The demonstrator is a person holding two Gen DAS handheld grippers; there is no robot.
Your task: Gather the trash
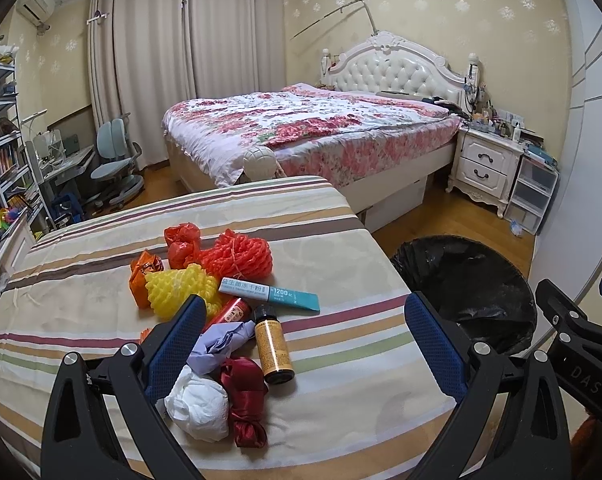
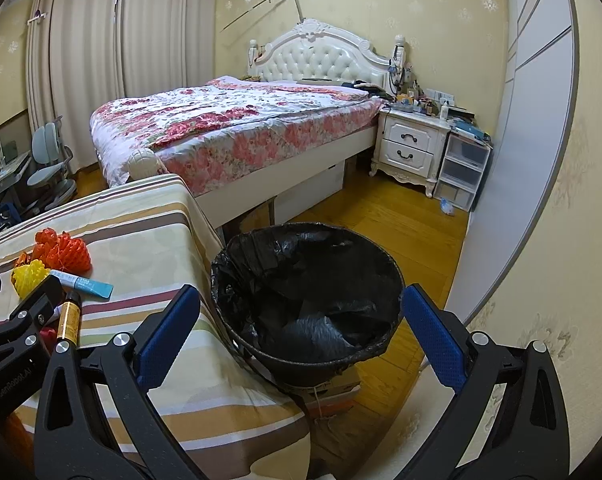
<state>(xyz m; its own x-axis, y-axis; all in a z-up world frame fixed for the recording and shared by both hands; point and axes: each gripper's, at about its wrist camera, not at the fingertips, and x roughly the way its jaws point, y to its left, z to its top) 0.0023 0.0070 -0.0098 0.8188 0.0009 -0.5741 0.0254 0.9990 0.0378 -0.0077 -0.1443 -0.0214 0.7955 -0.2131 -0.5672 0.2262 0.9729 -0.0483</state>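
Trash lies on a striped cloth-covered table (image 1: 341,344): an orange foam net (image 1: 237,258), a yellow foam net (image 1: 181,292), a teal and white box (image 1: 269,294), a brown bottle (image 1: 272,346), a lilac wad (image 1: 217,346), a white tissue ball (image 1: 199,404) and a dark red ribbon (image 1: 247,396). My left gripper (image 1: 305,320) is open above this pile, holding nothing. A bin with a black liner (image 2: 309,292) stands on the floor right of the table. My right gripper (image 2: 299,312) is open over the bin, with nothing between its fingers. The left gripper (image 2: 21,312) shows in the right wrist view.
A bed with a floral cover (image 1: 309,128) stands behind the table, with a white nightstand (image 1: 487,160) and plastic drawers (image 1: 531,196) to its right. A desk chair (image 1: 115,164) and bookshelves (image 1: 5,140) are at the left. A wardrobe wall (image 2: 541,120) runs along the right.
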